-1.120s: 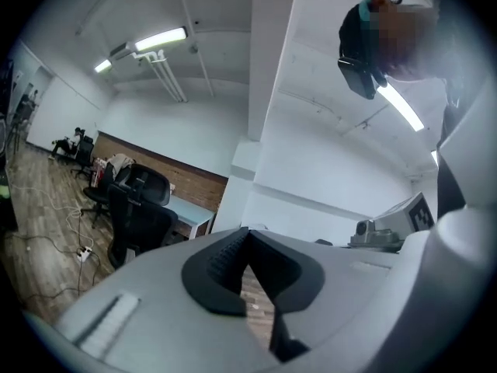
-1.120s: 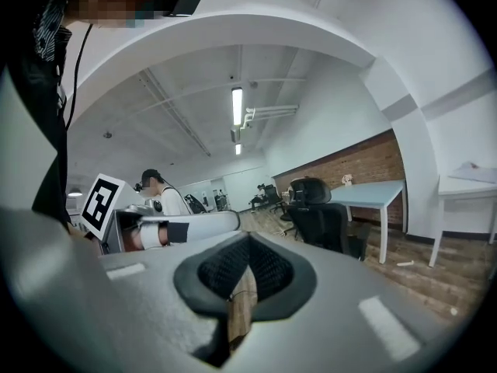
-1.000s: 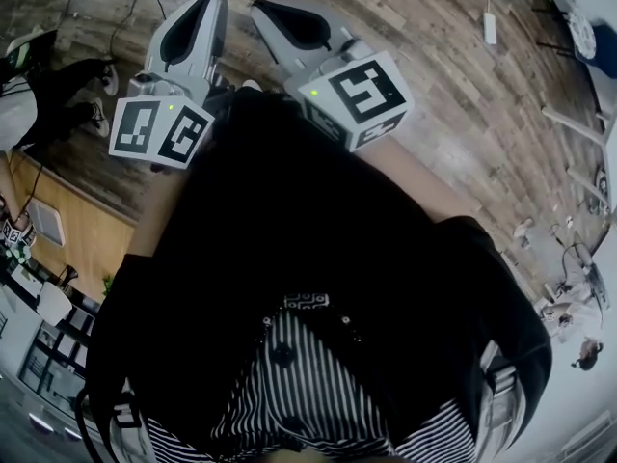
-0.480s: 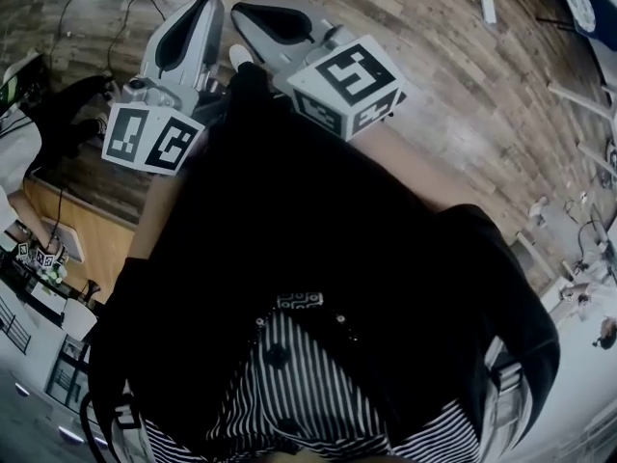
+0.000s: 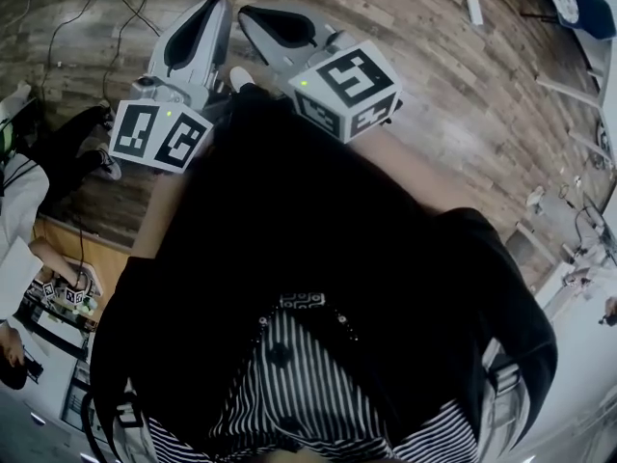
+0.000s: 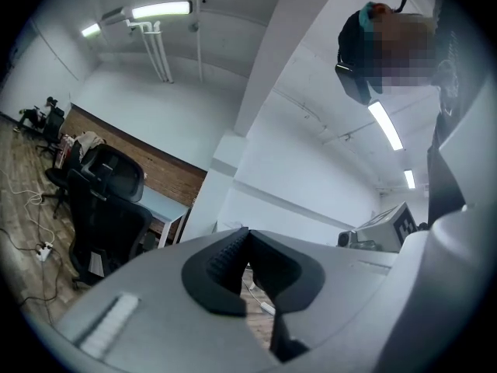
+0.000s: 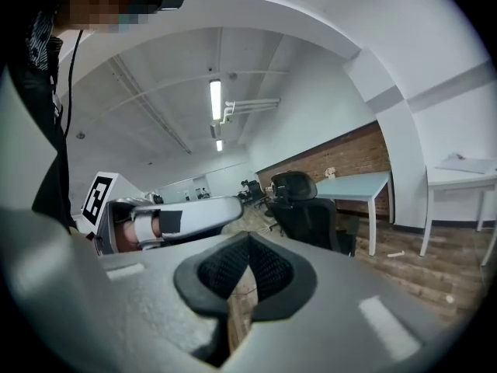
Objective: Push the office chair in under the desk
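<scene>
A black office chair (image 7: 311, 208) stands across the room in front of a pale desk (image 7: 353, 185) by a brick wall. In the left gripper view the same chair (image 6: 109, 200) and desk (image 6: 163, 207) sit far off at the left. Both grippers are held close to the person's chest over the wood floor, far from the chair. My left gripper (image 5: 214, 6) is shut with nothing in it, its jaws meeting at the tip (image 6: 247, 243). My right gripper (image 5: 251, 13) lies beside it, also shut and empty (image 7: 247, 253).
Cables and a white power strip (image 5: 474, 8) lie on the plank floor (image 5: 434, 95). A seated person's dark legs (image 5: 63, 148) are at the left near a wooden cabinet (image 5: 92, 249). A second white desk (image 7: 462, 173) stands right of the chair.
The head view has drifted a little, so the floor has slid past. Both grippers stay side by side, shut, in nearly the same place.
</scene>
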